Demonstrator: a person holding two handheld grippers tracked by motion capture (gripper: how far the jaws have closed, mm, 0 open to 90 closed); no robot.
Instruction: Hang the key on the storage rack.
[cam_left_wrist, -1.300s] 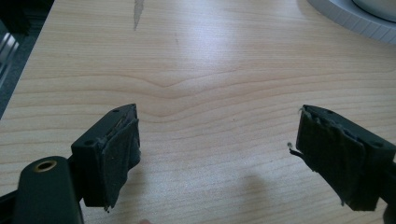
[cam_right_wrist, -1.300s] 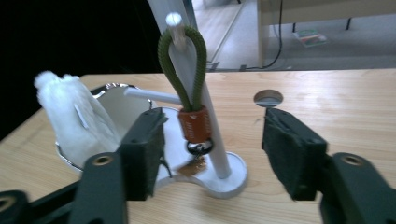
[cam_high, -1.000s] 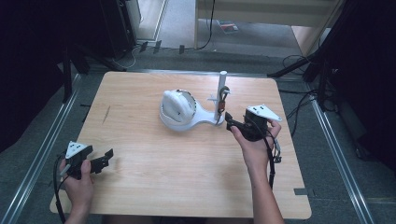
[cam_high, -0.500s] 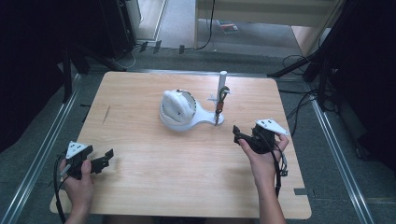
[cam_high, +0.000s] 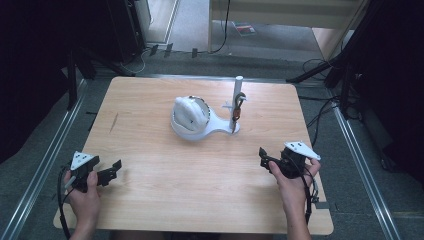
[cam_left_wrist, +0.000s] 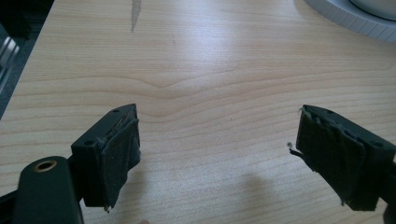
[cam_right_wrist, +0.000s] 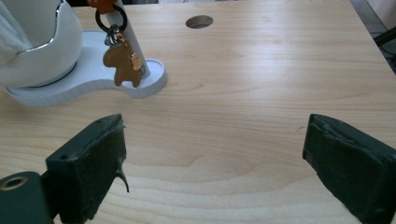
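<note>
Wooden table (cam_high: 150, 150): white stand (cam_high: 200, 131), keychain (cam_high: 237, 109).

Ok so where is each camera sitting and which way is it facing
High view: above the person's side, looking forward and down on the wooden table; both forearms show, with the left hand-held gripper and right hand-held gripper.
Left gripper view: rides that gripper, looking along its open jaws over bare tabletop.
Right gripper view: looks past open jaws at the keychain hanging on the white stand.
Shared: all three show that stand.
</note>
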